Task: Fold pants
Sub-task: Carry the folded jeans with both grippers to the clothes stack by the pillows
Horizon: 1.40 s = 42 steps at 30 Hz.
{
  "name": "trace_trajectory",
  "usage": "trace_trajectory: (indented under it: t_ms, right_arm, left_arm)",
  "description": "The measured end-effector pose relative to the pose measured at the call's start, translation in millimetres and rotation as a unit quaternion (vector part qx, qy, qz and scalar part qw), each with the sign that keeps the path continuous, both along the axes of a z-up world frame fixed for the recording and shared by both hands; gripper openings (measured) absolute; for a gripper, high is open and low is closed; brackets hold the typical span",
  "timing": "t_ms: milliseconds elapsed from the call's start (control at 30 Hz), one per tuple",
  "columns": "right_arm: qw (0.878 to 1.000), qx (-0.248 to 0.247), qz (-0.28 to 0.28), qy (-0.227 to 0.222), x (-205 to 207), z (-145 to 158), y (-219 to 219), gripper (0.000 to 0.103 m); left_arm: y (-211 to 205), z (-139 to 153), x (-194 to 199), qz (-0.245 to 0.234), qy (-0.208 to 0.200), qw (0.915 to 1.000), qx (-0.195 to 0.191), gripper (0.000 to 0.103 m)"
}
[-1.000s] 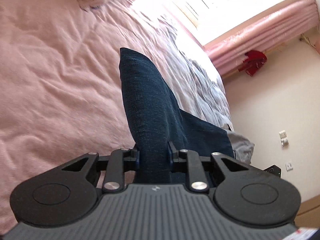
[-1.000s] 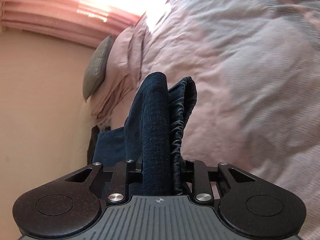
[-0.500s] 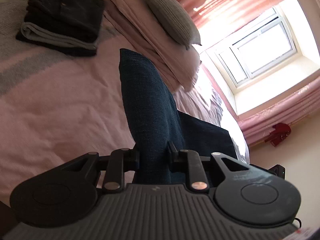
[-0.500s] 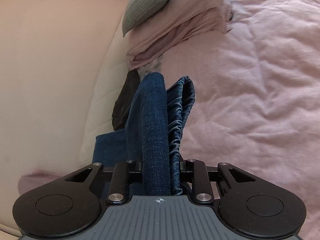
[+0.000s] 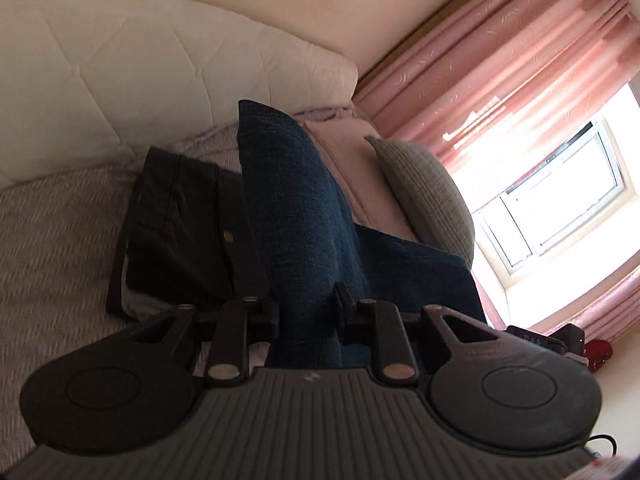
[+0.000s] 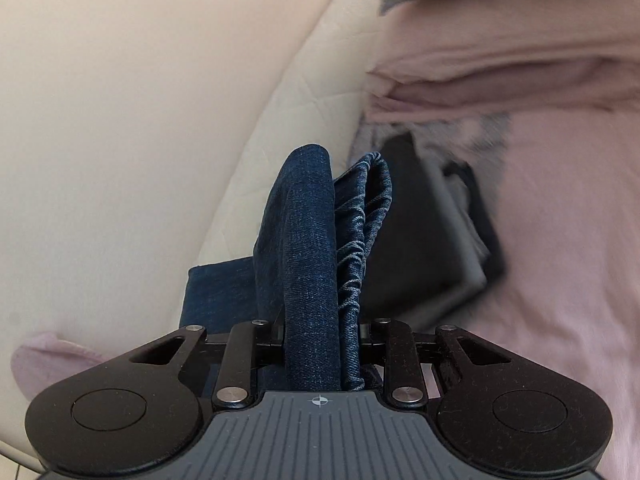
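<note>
Dark blue jeans [image 5: 296, 216] fill the middle of the left wrist view, a thick folded bundle pinched in my left gripper [image 5: 307, 306], which is shut on them. In the right wrist view the same jeans [image 6: 308, 248] stand up between the fingers of my right gripper [image 6: 322, 330], also shut on them, with a gathered hem edge on the right side. The fingertips of both grippers are buried in the denim. The jeans hang in the air above the bed, close to a stack of folded dark clothes [image 5: 180, 232].
The stack of folded clothes [image 6: 432, 240] lies on a pink bedspread [image 6: 560, 240] by a cream quilted headboard [image 5: 120, 80]. A grey cushion [image 5: 424, 192] and pink pillows [image 6: 500, 56] sit beside it. Pink curtains [image 5: 500, 60] frame a bright window [image 5: 560, 192].
Both grippers have carried the jeans across the bed toward the headboard. The folded stack is much closer now. Neither grip has changed.
</note>
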State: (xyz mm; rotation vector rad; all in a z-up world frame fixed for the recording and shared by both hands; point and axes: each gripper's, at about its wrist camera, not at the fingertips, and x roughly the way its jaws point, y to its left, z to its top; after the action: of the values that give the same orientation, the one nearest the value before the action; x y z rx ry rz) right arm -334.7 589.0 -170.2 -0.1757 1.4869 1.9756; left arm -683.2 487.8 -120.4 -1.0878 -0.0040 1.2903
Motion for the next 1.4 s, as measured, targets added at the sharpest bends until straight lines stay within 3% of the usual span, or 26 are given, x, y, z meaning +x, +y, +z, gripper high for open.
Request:
trace_trajectory:
  t_ms: [200,367,700,867,967,1033,1133,1167,1200,1267,1400]
  right_arm:
    - [0.999,0.031,0.008,-0.002,-52,-3,96,0.023]
    - [1.000,0.018,0.007,-0.005,-74,-28,154,0.023]
    - [0.999,-0.016,0.012,-0.029,-88,-85,174,0.024]
    - [0.992,-0.005,0.006,-0.123,-92,-106,161,0.042]
    - [0.985,0.042,-0.020,-0.168,-85,-91,149,0.043]
    - [0.974,0.077,-0.036,-0.209,-83,-73,140,0.043]
    - [0.939,0.175,-0.046,-0.292,-101,-46,128,0.043]
    - [0.926,0.204,-0.036,-0.315,-112,-40,126,0.040]
    - [0.911,0.233,-0.022,-0.338,-128,-37,125,0.028]
    - [0.896,0.258,-0.004,-0.361,-149,-41,129,0.014]
    - [0.870,0.268,0.002,-0.414,-177,-78,141,0.008]
  left_arm:
    - [80,-1,-42,0.016,0.007,0.9994,0.028,0.019]
    - [123,-27,-57,0.023,0.013,0.9994,0.021,0.019]
    - [166,-108,-79,0.033,0.006,0.9989,-0.032,0.020]
    - [169,-140,-83,0.037,0.026,0.9971,-0.061,0.031]
    - [162,-135,-85,0.049,0.054,0.9955,-0.062,0.032]
    - [156,-122,-84,0.061,0.095,0.9921,-0.056,0.030]
    - [151,-92,-72,0.067,0.173,0.9825,-0.021,0.024]
    - [154,-84,-66,0.065,0.191,0.9794,-0.008,0.023]
    - [158,-79,-60,0.059,0.204,0.9771,0.004,0.023]
    - [171,-76,-41,0.035,0.235,0.9712,0.010,0.023]
    - [194,-102,-15,0.014,0.270,0.9623,-0.026,0.023]
